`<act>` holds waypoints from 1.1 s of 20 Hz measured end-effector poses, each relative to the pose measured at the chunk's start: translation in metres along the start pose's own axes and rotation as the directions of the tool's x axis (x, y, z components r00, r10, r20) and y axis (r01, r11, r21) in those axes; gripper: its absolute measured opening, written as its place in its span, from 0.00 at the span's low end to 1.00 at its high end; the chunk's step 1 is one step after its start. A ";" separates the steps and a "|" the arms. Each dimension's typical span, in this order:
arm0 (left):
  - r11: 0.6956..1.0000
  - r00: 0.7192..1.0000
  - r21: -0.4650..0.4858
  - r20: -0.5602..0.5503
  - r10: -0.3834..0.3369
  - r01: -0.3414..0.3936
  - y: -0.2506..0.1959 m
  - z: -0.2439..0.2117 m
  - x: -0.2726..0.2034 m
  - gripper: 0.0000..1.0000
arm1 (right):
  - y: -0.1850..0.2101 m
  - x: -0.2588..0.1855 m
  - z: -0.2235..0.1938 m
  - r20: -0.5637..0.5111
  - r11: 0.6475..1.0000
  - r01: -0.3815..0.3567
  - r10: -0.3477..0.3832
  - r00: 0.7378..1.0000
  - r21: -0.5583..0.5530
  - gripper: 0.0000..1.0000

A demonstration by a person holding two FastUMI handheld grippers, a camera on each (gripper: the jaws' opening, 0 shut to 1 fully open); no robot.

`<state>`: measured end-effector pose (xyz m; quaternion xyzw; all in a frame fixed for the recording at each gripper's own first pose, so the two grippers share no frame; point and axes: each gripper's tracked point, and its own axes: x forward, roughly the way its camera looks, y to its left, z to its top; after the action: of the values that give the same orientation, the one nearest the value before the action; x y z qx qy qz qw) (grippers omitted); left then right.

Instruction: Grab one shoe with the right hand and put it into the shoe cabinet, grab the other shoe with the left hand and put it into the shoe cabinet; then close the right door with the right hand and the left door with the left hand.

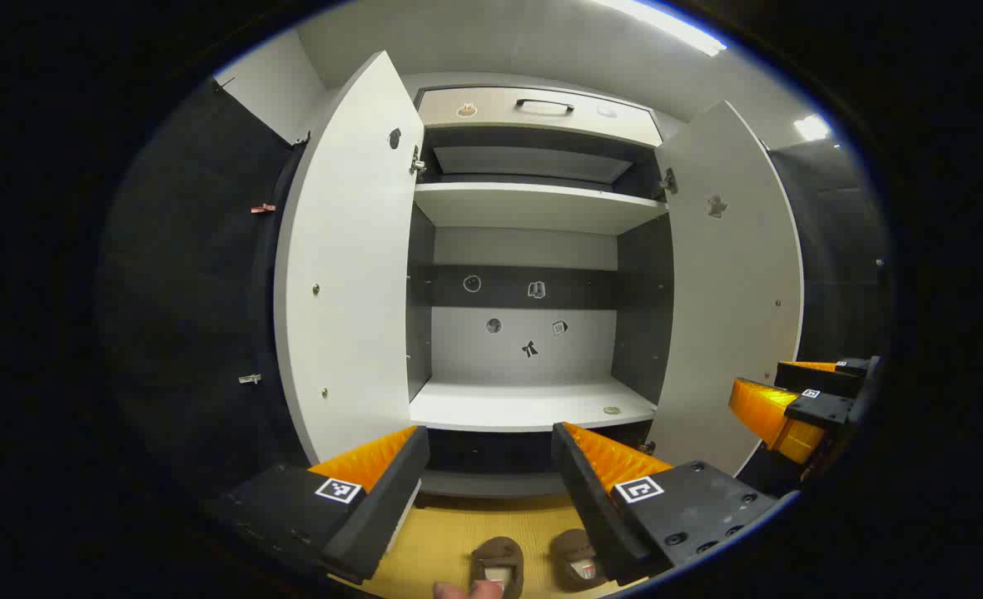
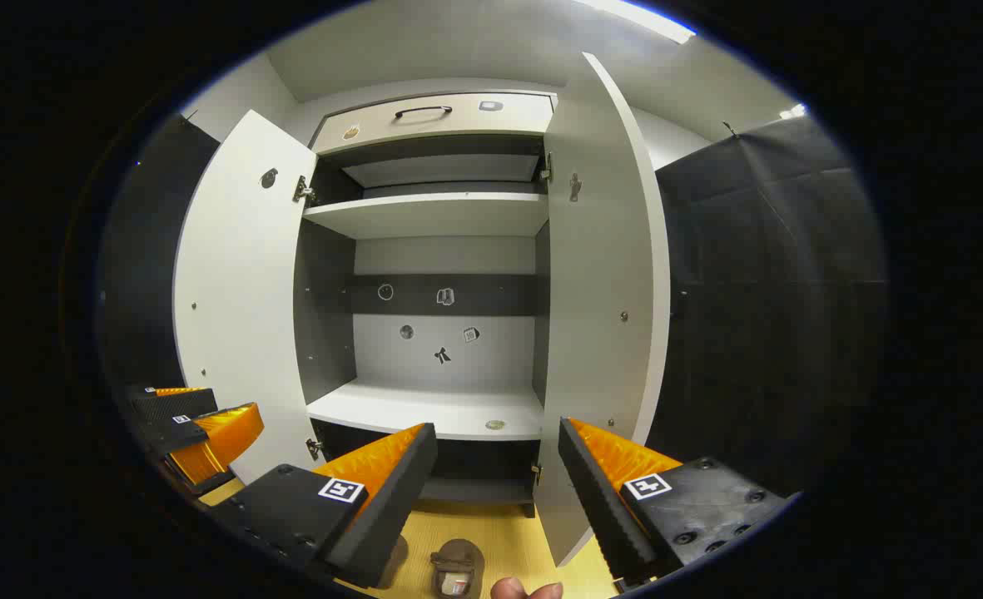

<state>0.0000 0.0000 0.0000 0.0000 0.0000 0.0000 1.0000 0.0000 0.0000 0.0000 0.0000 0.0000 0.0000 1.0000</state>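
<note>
Shoes are seen low in both views: in the left gripper view a pair of brown shoes [image 1: 533, 564] lies on the yellow floor [image 1: 449, 532] at the bottom centre, and in the right gripper view one shoe [image 2: 456, 567] is seen at the bottom centre, with a second partly hidden behind the left finger. A fingertip [image 1: 466, 590] shows at the very bottom edge.

The left gripper [image 1: 491, 482] is held wide apart with nothing between its fingers, and the right gripper [image 2: 498, 487] likewise gapes and grips nothing. Both are aimed at the shoe cabinet [image 1: 533, 408], whose left door [image 1: 345, 266] and right door [image 1: 728, 283] stand swung out.

No shoe has yet been placed on the lower shelf [image 2: 433, 412], so the task is judged to be at its start.

Several risks are judged likely. The shoes lie close together, so the neighbour could be nudged away when one is grasped. A soft shoe pinched at its edge could sag or slip out in transit. The right door edge stands near the right gripper's path, so it could be knocked during the lift. A shoe left overhanging the shelf front could block a door from closing.
</note>
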 end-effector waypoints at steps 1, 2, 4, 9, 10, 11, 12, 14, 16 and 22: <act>1.000 1.000 0.003 0.001 0.002 -0.002 0.001 -0.001 -0.001 0.95 | 0.001 0.000 0.000 -0.001 1.000 -0.001 0.001 1.000 0.000 0.97; 1.000 1.000 0.005 0.001 0.003 -0.003 0.001 0.000 -0.001 0.95 | 0.001 -0.001 0.000 -0.001 1.000 -0.002 0.002 1.000 0.001 0.97; 1.000 1.000 0.007 0.001 0.003 -0.003 0.002 0.000 -0.002 0.95 | 0.002 -0.002 -0.001 -0.005 1.000 -0.004 0.004 1.000 0.004 0.98; 1.000 1.000 0.016 0.013 0.006 -0.006 0.002 0.003 -0.007 0.95 | 0.001 -0.005 0.002 0.001 1.000 -0.002 0.002 1.000 0.011 0.98; 1.000 1.000 0.017 0.014 0.005 -0.005 0.001 0.004 -0.007 0.95 | 0.000 -0.005 0.002 0.000 1.000 0.001 -0.001 1.000 0.011 0.98; 1.000 1.000 0.017 0.018 0.005 -0.006 0.002 0.004 -0.007 0.95 | 0.000 -0.006 0.003 0.002 1.000 0.001 -0.001 1.000 0.011 0.98; 1.000 1.000 0.019 0.021 0.005 -0.005 0.002 0.005 -0.007 0.95 | 0.000 -0.007 0.004 0.003 1.000 0.003 -0.003 1.000 0.011 0.98; 1.000 1.000 0.019 0.030 0.006 -0.007 0.003 0.008 -0.008 0.95 | 0.001 -0.007 0.004 0.003 1.000 -0.001 0.001 1.000 0.012 0.98; 1.000 0.999 0.016 0.037 0.008 -0.008 0.003 0.011 -0.009 0.95 | 0.006 -0.008 0.005 -0.003 1.000 -0.012 0.012 1.000 0.017 0.98; 0.999 0.998 0.030 0.057 0.026 -0.028 0.017 0.013 -0.011 0.95 | 0.030 -0.007 -0.030 -0.083 0.997 -0.075 0.076 0.994 0.012 0.98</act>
<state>-0.0113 0.0171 0.0126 0.0153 -0.0282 0.0134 0.9994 -0.0074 0.0303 -0.0297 0.0043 0.0416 0.0379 0.9984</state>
